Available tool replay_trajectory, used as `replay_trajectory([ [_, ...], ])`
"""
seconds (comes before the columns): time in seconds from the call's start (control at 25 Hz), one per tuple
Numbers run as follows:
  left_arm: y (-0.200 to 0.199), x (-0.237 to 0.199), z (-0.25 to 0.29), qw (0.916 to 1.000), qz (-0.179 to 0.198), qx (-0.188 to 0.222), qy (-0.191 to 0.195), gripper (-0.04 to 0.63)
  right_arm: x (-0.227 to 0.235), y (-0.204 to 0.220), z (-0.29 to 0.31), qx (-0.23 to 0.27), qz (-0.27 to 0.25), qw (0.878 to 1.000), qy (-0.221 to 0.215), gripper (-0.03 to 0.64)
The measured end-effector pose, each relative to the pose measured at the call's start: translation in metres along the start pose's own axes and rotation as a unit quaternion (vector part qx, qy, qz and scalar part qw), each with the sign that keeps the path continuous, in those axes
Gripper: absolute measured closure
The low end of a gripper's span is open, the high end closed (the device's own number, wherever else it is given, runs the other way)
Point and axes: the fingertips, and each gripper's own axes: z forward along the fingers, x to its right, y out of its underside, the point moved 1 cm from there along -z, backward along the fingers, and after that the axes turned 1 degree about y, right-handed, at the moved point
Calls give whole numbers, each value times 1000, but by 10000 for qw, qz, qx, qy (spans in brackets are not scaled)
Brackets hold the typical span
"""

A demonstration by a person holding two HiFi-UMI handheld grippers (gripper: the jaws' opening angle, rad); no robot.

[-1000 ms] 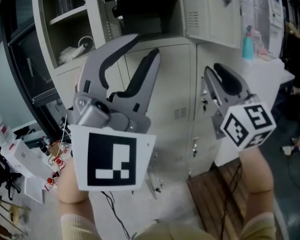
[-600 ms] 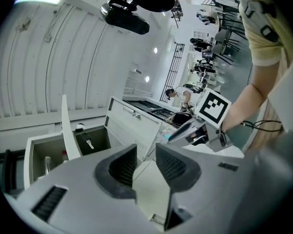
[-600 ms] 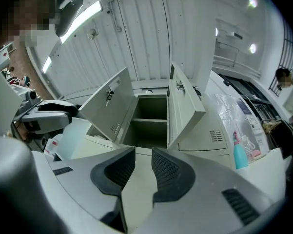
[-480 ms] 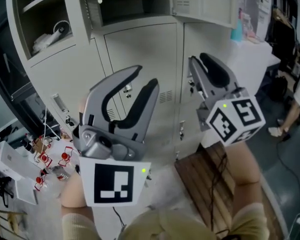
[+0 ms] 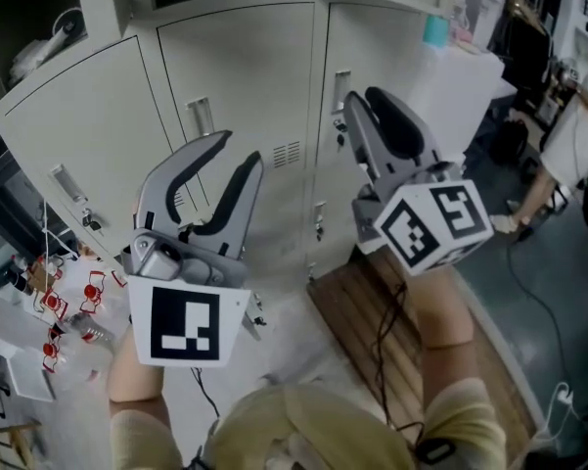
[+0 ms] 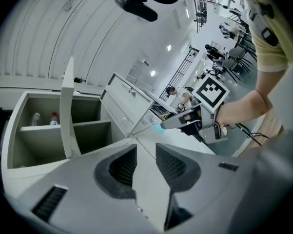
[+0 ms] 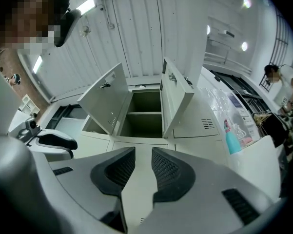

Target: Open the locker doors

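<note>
Our left gripper (image 5: pixel 237 151) and right gripper (image 5: pixel 362 98) hang unclenched and empty; we should line 1 up squarely on the handle (image 5: pixel 200 117) of a closed door (image 5: pixel 249 62) before squeezing.

The lockers are pale cream sheet-metal cabinets. Above and beyond the jaws of the right gripper (image 7: pixel 143 156), two upper doors stand swung wide. The left upper door (image 7: pixel 105 101) angles out to the left and the right upper door (image 7: pixel 175 99) to the right, baring a shelved compartment (image 7: pixel 144 113) between them. Straight ahead through the gap of those jaws, a lower door (image 7: pixel 136 189) is shut. In the head view, the middle lower door (image 5: pixel 245 76) beyond both pairs of jaws is closed, upright, with a vertical handle (image 5: pixel 201 116) and louvre slots (image 5: pixel 287 153).
</note>
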Motion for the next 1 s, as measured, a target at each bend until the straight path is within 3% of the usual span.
replay_trajectory([
  [0.2,29,2,1,9992,-379,-103,46,492,-2,16,-5,-176,110,9997,84,514],
  [0.32,47,3,2,9963,-840,-165,48,492,-4,26,-8,-291,150,9994,115,514],
  [0.52,72,8,2,9849,-1710,-251,83,492,-8,40,-17,-435,213,9987,173,514],
  [0.68,87,11,2,9800,-1963,-279,195,492,-15,50,-23,-440,269,9986,80,514],
  [1.0,108,17,-9,9577,-2856,-256,245,492,-23,73,-36,-615,201,9978,120,539],
])
